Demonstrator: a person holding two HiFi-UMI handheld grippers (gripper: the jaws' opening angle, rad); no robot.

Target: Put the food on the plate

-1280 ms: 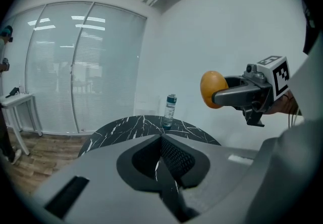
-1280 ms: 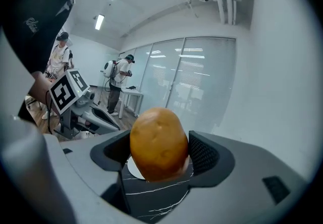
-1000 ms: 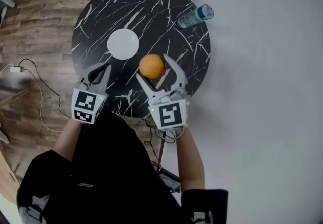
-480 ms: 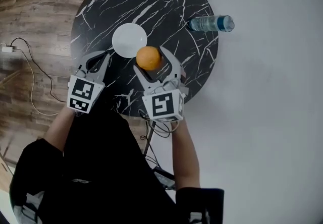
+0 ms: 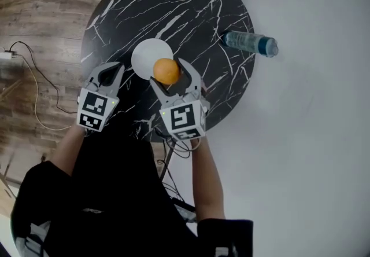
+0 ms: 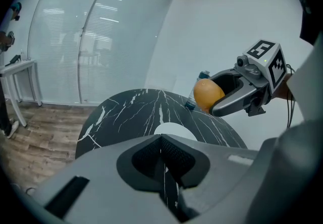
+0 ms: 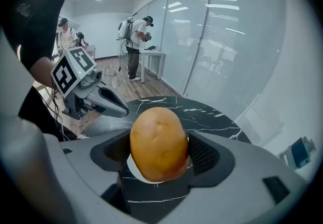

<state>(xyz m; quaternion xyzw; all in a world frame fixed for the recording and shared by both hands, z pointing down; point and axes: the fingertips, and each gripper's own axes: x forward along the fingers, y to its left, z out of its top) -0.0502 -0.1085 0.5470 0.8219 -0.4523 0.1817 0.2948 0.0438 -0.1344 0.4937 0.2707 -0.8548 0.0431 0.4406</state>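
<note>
A round orange-brown piece of food (image 5: 166, 70) is gripped between the jaws of my right gripper (image 5: 167, 72), which is shut on it. The food hangs over the near right rim of a small white plate (image 5: 147, 53) on the black marble table (image 5: 191, 13). In the right gripper view the food (image 7: 159, 142) fills the gap between the jaws, with a sliver of the plate (image 7: 132, 168) beneath it. My left gripper (image 5: 111, 69) sits left of the plate, jaws shut and empty. Its own view shows the plate (image 6: 171, 128) just ahead and the food (image 6: 207, 94) up at the right.
A plastic water bottle (image 5: 250, 42) lies on its side at the table's right edge. A cable (image 5: 34, 76) runs across the wooden floor to the left. People (image 7: 136, 41) stand by a desk far behind the table, near glass walls.
My right gripper has carried the food to the left, from beside the plate to over its near right rim. The left gripper has stayed shut beside the plate.
</note>
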